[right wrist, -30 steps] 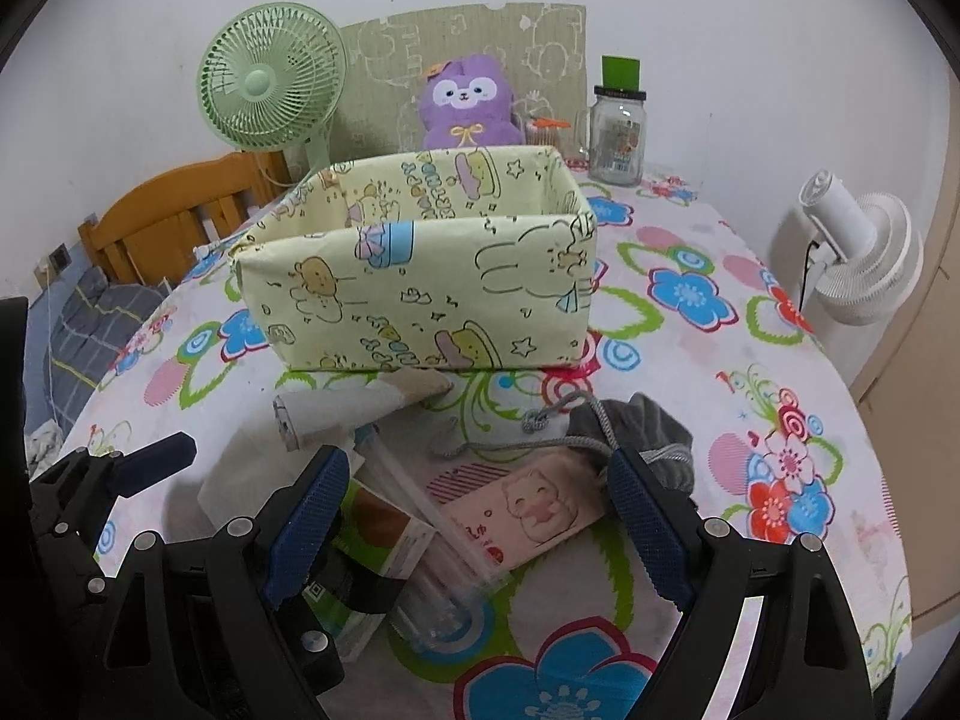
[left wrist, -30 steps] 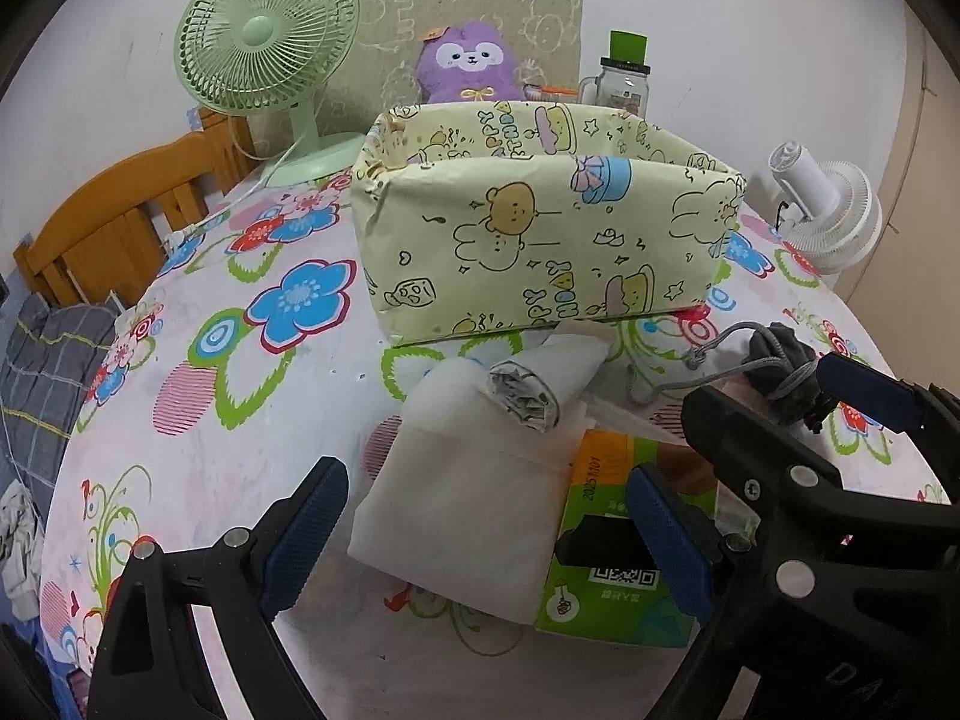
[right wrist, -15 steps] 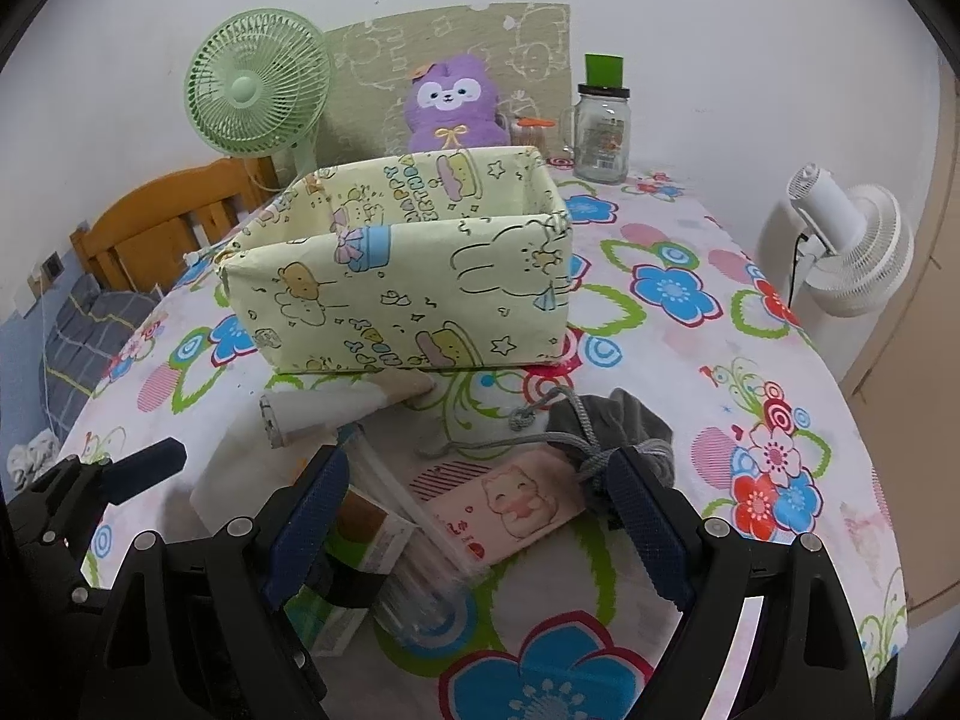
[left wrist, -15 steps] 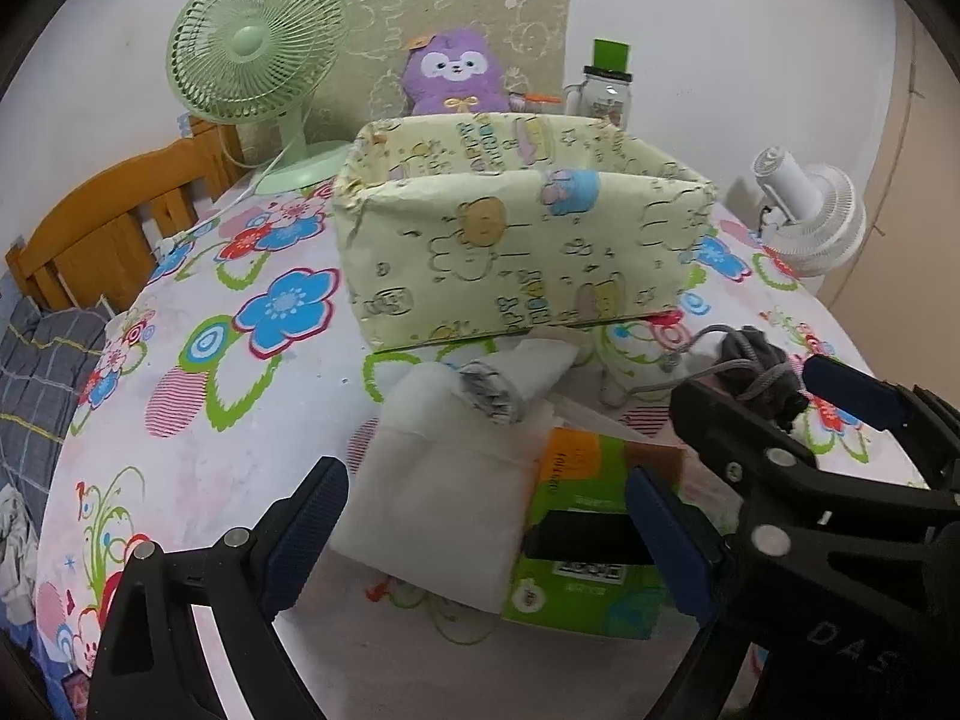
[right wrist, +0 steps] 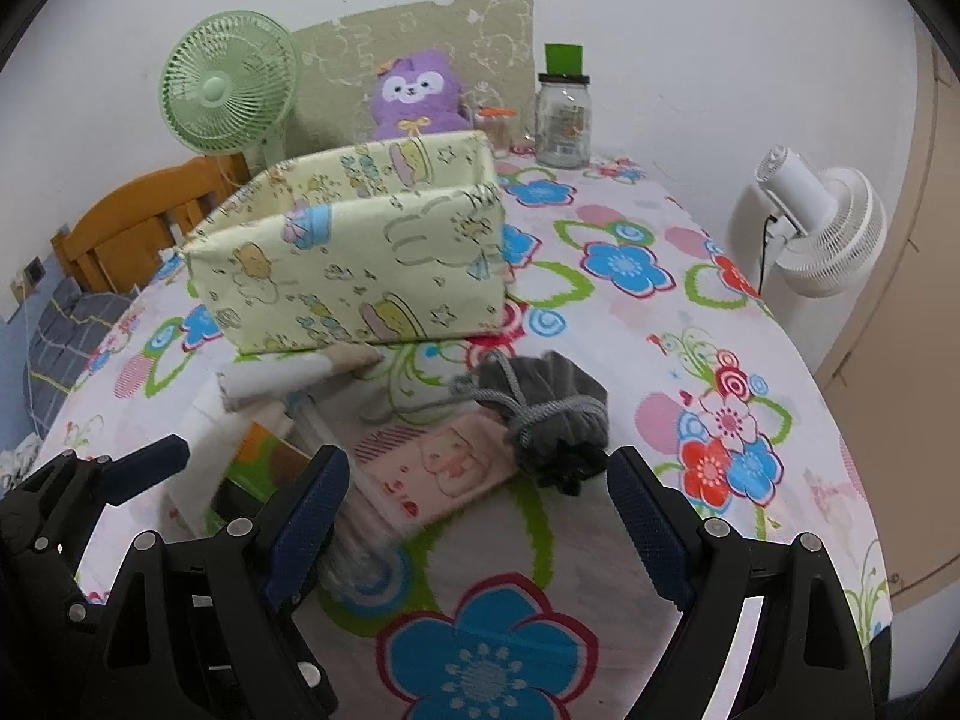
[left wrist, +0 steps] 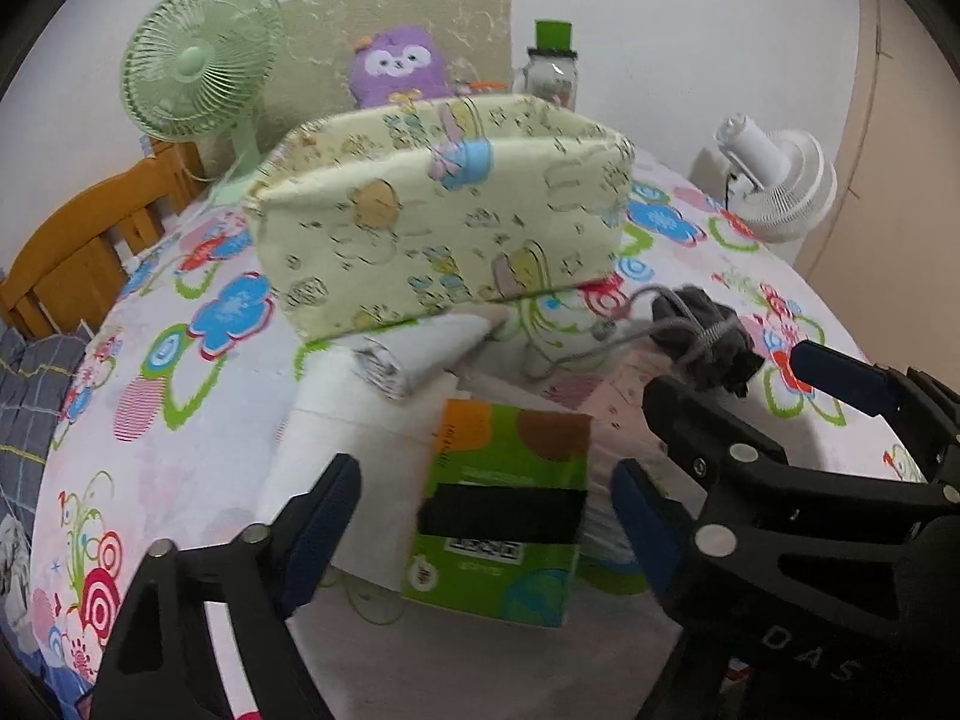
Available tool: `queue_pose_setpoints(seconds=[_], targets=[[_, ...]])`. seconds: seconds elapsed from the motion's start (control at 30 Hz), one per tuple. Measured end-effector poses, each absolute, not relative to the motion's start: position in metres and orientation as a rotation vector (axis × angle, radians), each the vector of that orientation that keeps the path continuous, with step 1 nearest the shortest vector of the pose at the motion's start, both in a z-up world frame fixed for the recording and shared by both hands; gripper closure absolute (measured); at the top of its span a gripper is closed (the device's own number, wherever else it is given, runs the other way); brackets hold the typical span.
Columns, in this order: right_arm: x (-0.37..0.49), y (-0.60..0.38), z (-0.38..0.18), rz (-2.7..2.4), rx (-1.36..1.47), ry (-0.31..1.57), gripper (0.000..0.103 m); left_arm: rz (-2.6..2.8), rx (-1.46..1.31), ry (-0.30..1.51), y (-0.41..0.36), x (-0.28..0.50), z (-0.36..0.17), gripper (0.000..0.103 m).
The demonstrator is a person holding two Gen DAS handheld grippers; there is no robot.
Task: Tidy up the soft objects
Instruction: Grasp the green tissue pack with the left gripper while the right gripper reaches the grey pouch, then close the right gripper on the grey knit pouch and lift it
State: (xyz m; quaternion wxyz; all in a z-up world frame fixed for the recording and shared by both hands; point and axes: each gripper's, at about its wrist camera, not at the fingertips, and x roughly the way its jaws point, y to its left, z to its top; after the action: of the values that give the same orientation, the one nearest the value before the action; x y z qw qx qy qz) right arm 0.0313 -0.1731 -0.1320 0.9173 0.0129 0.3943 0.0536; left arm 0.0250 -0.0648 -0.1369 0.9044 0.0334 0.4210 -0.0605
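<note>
Holding both tongs low over the flowered surface (right wrist: 630, 360), we look toward the yellow cartoon-print fabric bin (right wrist: 360, 264) standing near its middle. Our left tongs (left wrist: 486, 516) are closing, with the green tissue pack (left wrist: 504, 516) lying between the blue pads; the pads stand on either side of it and do not press it, so nothing is grasped. Our right tongs (right wrist: 477, 528) are spread wide and empty, with the pink pouch bearing a cartoon pig (right wrist: 438, 468) just ahead of them.

Close in front of the bin lie the soft things: a rolled white-and-grey cloth (left wrist: 420, 348) touching the bin's base, a folded white cloth (left wrist: 336, 438) under it and partly beneath the tissue pack, and a grey drawstring bag (right wrist: 546, 414) with its cord wound around it, resting beside the pink pouch. From these views we see nothing inside the bin, though its floor is hidden.

Behind the bin sit a purple plush toy (right wrist: 417, 96), a green desk fan (right wrist: 228, 87) and a glass jar with a green lid (right wrist: 563, 114). A white fan (right wrist: 822, 228) stands off the right edge, and a wooden chair back (right wrist: 144, 228) shows at the left.
</note>
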Motion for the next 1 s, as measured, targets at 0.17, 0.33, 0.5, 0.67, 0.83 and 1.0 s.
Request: queue_pose_setpoints(seconds=[0.17, 0.33, 0.5, 0.67, 0.83, 1.0], targets=[[0.035, -0.179, -0.136, 0.098, 0.039, 0.824, 0.013, -0.139, 0.067, 0.894, -0.069, 0.029, -0.142, 0.043], [0.042, -0.181, -0.137, 0.095, 0.034, 0.827, 0.013, -0.164, 0.063, 0.895, -0.073, 0.033, -0.143, 0.048], [0.05, -0.185, -0.138, 0.088, 0.047, 0.832, 0.013, -0.173, 0.064, 0.878, -0.078, 0.039, -0.139, 0.05], [0.062, -0.191, -0.135, 0.079, 0.058, 0.826, 0.013, -0.183, 0.062, 0.875, -0.083, 0.051, -0.135, 0.05], [0.076, -0.2, -0.14, 0.061, 0.074, 0.843, 0.013, -0.181, 0.074, 0.878, -0.091, 0.065, -0.136, 0.05], [0.088, -0.207, -0.151, 0.047, 0.106, 0.871, 0.013, -0.17, 0.095, 0.882, -0.097, 0.077, -0.143, 0.05]])
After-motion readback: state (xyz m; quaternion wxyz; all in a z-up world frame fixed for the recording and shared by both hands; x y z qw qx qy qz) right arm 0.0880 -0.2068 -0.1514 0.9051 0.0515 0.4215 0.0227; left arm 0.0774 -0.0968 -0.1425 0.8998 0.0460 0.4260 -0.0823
